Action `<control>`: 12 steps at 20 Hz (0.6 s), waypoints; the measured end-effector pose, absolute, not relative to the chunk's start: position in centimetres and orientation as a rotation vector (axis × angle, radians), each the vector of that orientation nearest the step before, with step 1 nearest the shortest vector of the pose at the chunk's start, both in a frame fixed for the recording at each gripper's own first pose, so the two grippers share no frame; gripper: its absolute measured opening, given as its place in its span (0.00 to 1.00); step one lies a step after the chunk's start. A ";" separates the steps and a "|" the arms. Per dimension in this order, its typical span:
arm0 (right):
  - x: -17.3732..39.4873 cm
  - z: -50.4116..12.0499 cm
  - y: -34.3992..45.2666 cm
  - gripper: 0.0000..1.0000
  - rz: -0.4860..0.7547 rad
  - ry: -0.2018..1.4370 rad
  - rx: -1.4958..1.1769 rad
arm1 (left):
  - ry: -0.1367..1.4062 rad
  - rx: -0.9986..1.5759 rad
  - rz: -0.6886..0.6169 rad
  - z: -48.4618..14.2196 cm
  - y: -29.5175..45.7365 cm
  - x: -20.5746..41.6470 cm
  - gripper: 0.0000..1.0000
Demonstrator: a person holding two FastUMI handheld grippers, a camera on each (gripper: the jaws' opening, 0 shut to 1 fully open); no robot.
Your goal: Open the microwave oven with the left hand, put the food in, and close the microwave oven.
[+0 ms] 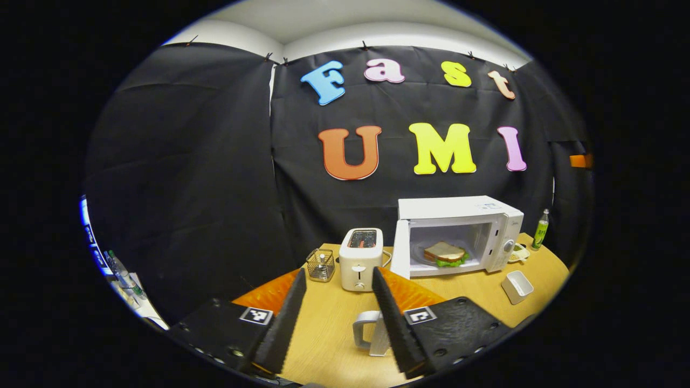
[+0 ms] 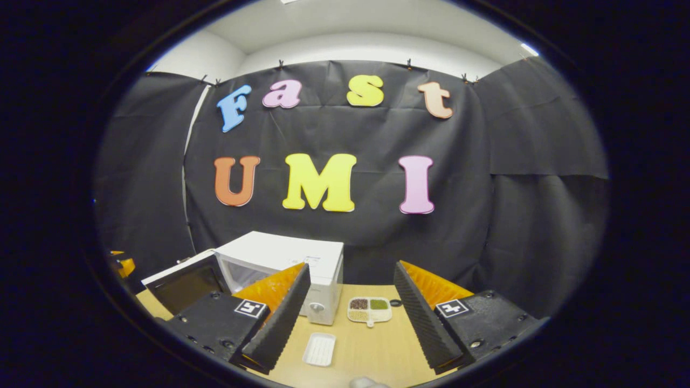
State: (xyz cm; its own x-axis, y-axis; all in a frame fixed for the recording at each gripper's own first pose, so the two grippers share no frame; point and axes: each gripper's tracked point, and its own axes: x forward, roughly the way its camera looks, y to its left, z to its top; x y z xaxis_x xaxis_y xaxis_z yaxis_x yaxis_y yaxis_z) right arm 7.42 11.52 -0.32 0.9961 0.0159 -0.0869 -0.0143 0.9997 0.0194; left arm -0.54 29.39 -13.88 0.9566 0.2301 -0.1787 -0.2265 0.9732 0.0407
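Your left gripper (image 1: 338,318) hangs over the table (image 1: 329,334) with fingers spread wide, holding nothing; a mug (image 1: 371,333) sits between them. Beyond it, the microwave (image 1: 458,234) stands with its door (image 1: 400,249) swung open, and the sandwich (image 1: 444,253) lies inside. Your right gripper (image 2: 347,318) is likewise wide and empty, above a white tray (image 2: 319,349), just right of the microwave (image 2: 285,264).

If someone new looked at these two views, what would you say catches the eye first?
Probably the white microwave at the back of the wooden table, its door swung open with a sandwich inside. Left of it stands a white toaster, and both grippers, left and right, hang open over the table.
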 end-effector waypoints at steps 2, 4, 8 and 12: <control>6.3 -0.2 10.3 0.92 -0.013 0.092 0.038 | 0.186 0.028 0.243 -14.9 30.5 -0.4 0.29; 5.5 -0.2 9.4 0.99 -0.035 0.101 0.050 | 0.201 0.045 0.256 -16.3 31.6 -0.1 0.10; 4.4 -0.1 7.6 0.99 -0.093 0.117 0.056 | 0.222 0.032 0.207 -19.0 31.8 1.1 0.00; 3.7 -0.2 7.7 0.99 -0.119 0.134 0.059 | 0.258 0.026 0.161 -21.9 31.7 2.4 0.00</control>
